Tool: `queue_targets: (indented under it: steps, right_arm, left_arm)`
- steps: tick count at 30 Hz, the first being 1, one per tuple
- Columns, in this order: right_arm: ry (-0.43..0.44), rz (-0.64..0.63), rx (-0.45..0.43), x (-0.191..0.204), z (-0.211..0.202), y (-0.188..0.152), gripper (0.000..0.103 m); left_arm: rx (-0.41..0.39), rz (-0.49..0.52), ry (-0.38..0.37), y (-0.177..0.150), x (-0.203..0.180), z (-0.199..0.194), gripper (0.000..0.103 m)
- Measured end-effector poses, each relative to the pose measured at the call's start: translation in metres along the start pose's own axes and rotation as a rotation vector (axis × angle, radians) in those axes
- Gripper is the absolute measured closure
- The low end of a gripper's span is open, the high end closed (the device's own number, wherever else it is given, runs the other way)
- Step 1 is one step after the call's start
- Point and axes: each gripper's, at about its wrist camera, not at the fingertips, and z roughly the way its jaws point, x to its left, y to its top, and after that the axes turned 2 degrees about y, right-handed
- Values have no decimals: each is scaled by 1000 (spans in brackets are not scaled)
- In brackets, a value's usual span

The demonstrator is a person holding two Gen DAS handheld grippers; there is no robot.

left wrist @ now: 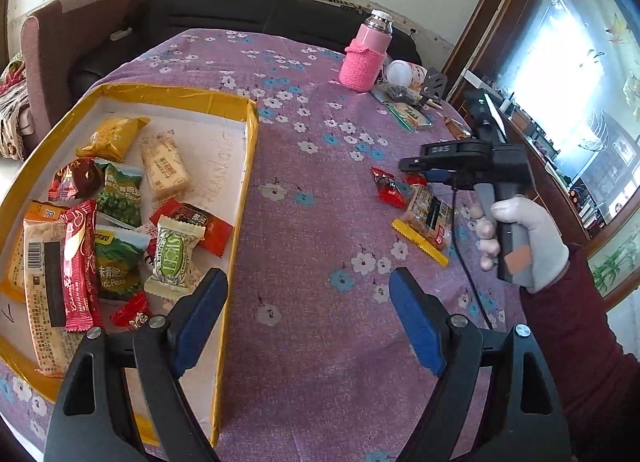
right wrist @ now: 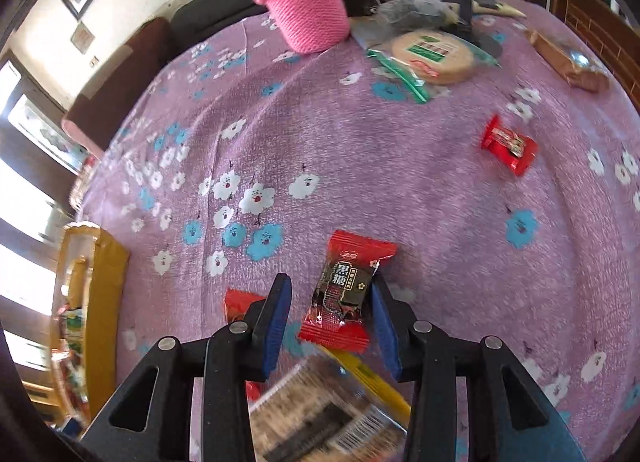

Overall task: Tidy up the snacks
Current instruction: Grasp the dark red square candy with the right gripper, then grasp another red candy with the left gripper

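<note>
A matt, slightly fuzzy purple cloth (right wrist: 360, 150) printed with flowers is seen covering the table, and the shallow box (left wrist: 251, 134) is shown as white paperboard whose rim is bound in glossy yellow tape. The snack packets (left wrist: 172, 258) in the box and the red-and-black candy (right wrist: 344, 294) are wrapped in shiny, crinkled plastic film, while the pink flask (left wrist: 374, 38) is finished in smooth plastic with a bright metal cap and is sleeved in coarse knitted yarn. The left gripper (left wrist: 308, 318) is formed of matt black plastic with blue rubbery pads (left wrist: 416, 322) and bare metal pins, and the hand (left wrist: 532, 242) is covered by a white cloth glove.
</note>
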Motion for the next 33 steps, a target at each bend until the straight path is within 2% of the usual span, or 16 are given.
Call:
queue_targets:
  steps: [1, 2, 3, 4, 8, 12, 16, 18, 19, 20, 21, 25, 30, 31, 33]
  right_arm:
    - [-49, -27, -16, 5, 1, 0, 67]
    - [-90, -53, -28, 9, 2, -1, 75]
    - [-125, -68, -41, 11, 3, -1, 75]
    - [-124, -71, -51, 10, 4, -2, 75]
    - [-16, -11, -100, -10, -7, -5, 78]
    - [45, 52, -190, -29, -33, -19, 78]
    - [154, 97, -281, -49, -62, -41, 77]
    - [189, 119, -303, -55, -66, -48, 77]
    - [200, 130, -307, -59, -68, -50, 77]
    - [209, 144, -308, -64, -67, -52, 77]
    - [220, 158, -303, -66, -64, -50, 77]
    - [267, 191, -281, -77, -61, -47, 77]
    - [281, 169, -291, -73, -65, -48, 77]
    - [281, 165, -293, -73, -65, -48, 77]
    - [282, 156, -292, -70, -65, -49, 77]
  left_arm:
    - [-2, 4, 0, 1, -2, -1, 20]
    - [-7, 10, -1, 3, -4, -1, 20]
    - [-9, 15, -1, 4, -6, -1, 20]
    - [-10, 25, 0, 7, -9, 0, 20]
    - [15, 24, -35, 16, -17, 9, 20]
    - [41, 13, -84, 36, -29, 26, 20]
    - [84, 53, -106, 64, -51, 63, 20]
    - [117, 71, -129, 77, -62, 87, 28]
    - [132, 73, -131, 81, -65, 96, 38]
    - [153, 71, -139, 87, -69, 106, 43]
    - [165, 70, -147, 92, -73, 116, 43]
    - [193, 107, -106, 105, -91, 149, 43]
    - [256, 159, -51, 100, -104, 185, 44]
    - [228, 189, -33, 98, -108, 184, 44]
    - [214, 244, 7, 95, -116, 186, 52]
